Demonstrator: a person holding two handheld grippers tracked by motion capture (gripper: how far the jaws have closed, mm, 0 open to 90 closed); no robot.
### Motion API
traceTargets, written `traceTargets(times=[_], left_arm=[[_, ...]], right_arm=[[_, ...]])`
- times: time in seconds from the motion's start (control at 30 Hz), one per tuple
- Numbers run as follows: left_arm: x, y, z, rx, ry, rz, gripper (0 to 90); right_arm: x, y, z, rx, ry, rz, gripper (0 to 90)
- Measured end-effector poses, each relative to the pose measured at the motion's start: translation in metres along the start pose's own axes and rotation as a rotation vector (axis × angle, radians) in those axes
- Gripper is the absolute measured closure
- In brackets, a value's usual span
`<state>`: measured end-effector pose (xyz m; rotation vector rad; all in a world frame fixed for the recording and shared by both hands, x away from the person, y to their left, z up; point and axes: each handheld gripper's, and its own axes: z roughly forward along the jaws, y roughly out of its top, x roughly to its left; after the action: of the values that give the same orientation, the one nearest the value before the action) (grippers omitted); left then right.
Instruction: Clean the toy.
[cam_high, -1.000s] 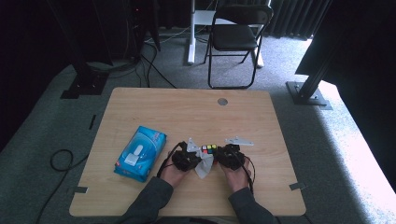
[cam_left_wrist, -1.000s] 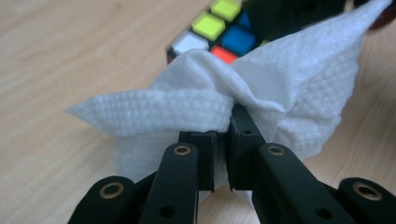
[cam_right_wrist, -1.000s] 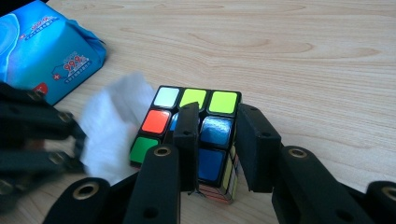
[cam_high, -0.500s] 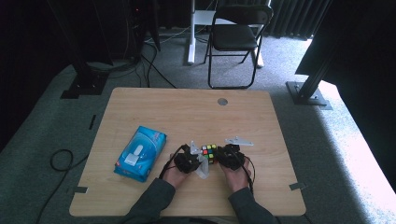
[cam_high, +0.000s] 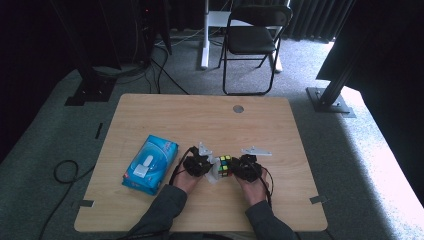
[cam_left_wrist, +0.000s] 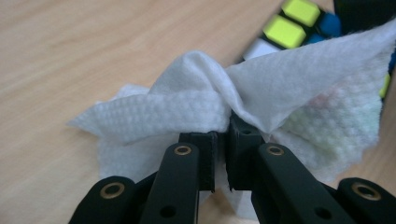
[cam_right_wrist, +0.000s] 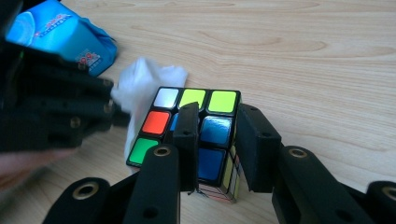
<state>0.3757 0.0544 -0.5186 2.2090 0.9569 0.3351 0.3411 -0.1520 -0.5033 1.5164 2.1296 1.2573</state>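
Observation:
A scrambled Rubik's cube (cam_right_wrist: 156, 122) stands on the wooden table (cam_high: 200, 120) near its front middle. My right gripper (cam_right_wrist: 217, 121) is shut on the cube, one jaw on its top face and the other on its right side. My left gripper (cam_left_wrist: 222, 133) is shut on a crumpled white tissue (cam_left_wrist: 196, 109), which rests against the cube's (cam_left_wrist: 292, 25) left side. In the high view both grippers, left (cam_high: 206, 167) and right (cam_high: 236, 168), flank the cube (cam_high: 225, 164), with the tissue (cam_high: 214, 176) just below it.
A blue tissue pack (cam_high: 150, 164) lies on the table to the left of my hands. A round cable hole (cam_high: 238, 108) sits near the far edge. A folding chair (cam_high: 252, 35) stands beyond the table, and cables run across the floor at left.
Both grippers keep their holds. The left one has shifted only slightly with the tissue against the cube's side.

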Motion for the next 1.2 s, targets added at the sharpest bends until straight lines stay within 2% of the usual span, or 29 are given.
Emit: traceTargets(times=[0.23, 0.3, 0.37, 0.47, 0.73, 0.97, 1.1, 1.2], left_arm=[[0.012, 0.007, -0.001, -0.029, 0.010, -0.048, 83.3], [0.010, 0.006, -0.001, -0.022, 0.004, -0.036, 83.4], [0.005, 0.005, -0.001, -0.013, 0.018, -0.016, 83.7], [0.003, 0.002, -0.004, -0.009, 0.006, -0.010, 83.7], [-0.011, -0.006, -0.010, -0.005, -0.017, 0.025, 83.6], [-0.021, -0.010, -0.010, -0.002, -0.039, 0.033, 83.4], [-0.024, -0.011, -0.010, -0.001, -0.044, 0.035, 83.2], [-0.024, -0.011, -0.009, -0.001, -0.046, 0.034, 83.1]], right_arm=[[0.004, 0.000, 0.001, 0.014, 0.038, -0.023, 70.4], [0.004, 0.000, 0.002, 0.014, 0.042, -0.022, 70.3], [0.003, 0.000, 0.002, 0.012, 0.045, -0.015, 68.3], [0.001, -0.001, 0.002, 0.000, 0.019, -0.002, 64.0], [-0.001, 0.000, 0.000, -0.015, -0.024, 0.013, 63.8], [-0.001, 0.000, 0.000, -0.021, -0.058, 0.019, 60.6], [-0.001, 0.001, -0.004, -0.018, -0.048, 0.025, 57.6], [0.001, 0.000, -0.006, -0.012, -0.058, 0.012, 57.6]])
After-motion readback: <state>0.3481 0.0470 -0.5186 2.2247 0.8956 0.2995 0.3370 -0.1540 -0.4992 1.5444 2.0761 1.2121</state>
